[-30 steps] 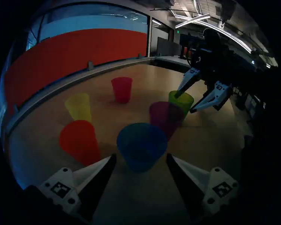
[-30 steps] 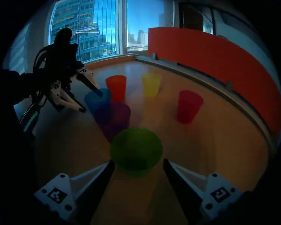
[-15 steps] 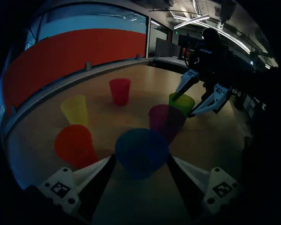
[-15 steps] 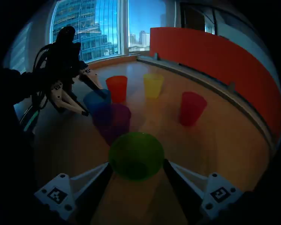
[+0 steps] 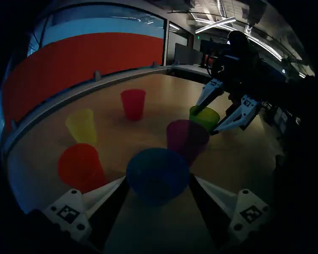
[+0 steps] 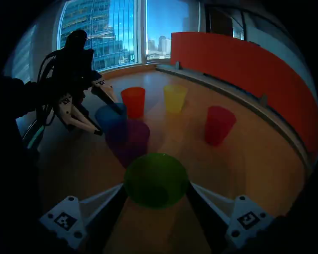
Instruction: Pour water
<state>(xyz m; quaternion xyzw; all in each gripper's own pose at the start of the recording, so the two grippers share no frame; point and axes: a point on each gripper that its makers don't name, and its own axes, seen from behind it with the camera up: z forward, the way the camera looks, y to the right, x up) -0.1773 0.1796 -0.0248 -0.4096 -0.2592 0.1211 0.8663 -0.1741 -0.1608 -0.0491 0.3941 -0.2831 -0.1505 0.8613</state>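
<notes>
I find the left hand-held gripper (image 5: 158, 177) spread wide astride the blue cup (image 5: 157, 167), and the right hand-held gripper (image 6: 156, 184) spread wide astride the green cup (image 6: 155, 175).

**Six cups, two grippers, one table**

There are six translucent plastic cups, one of each colour. The blue plastic cup (image 5: 157, 173) is between the fingers of the left gripper (image 5: 157, 181), with the purple plastic cup (image 5: 186, 137) just beyond it. The green plastic cup (image 6: 155, 180) is between the fingers of the right gripper (image 6: 156, 186). Ahead-left of the left gripper are the orange plastic cup (image 5: 79, 167), the yellow plastic cup (image 5: 80, 125) and the red plastic cup (image 5: 132, 103). All six are on one wooden table (image 5: 167, 91). There are two hand-held grippers.
</notes>
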